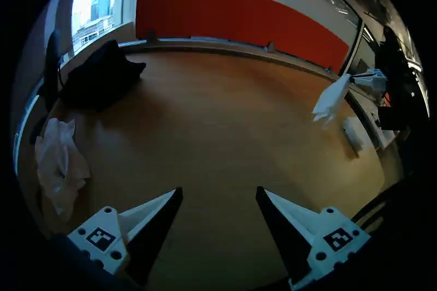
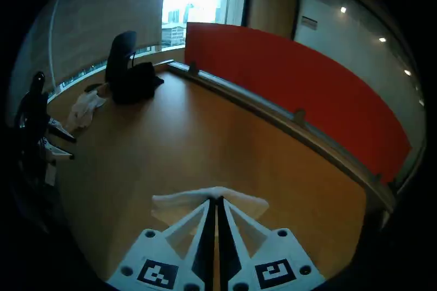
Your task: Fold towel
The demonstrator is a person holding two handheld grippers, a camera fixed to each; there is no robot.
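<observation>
Right hand-held gripper [image 2: 217, 202] clamps towel [image 2: 164, 206] edge; left hand-held gripper [image 1: 218, 192] wide, empty: should grab the free corner ahead-right.

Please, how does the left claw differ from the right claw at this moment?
The left claw stands open, its fingers wide apart; the right claw is shut, its fingers nearly meeting. The left claw holds nothing, and the wooden table shows between its fingers; the right claw pinches a white towel. Both have white fingers with black inner faces and a square marker on each finger.
</observation>
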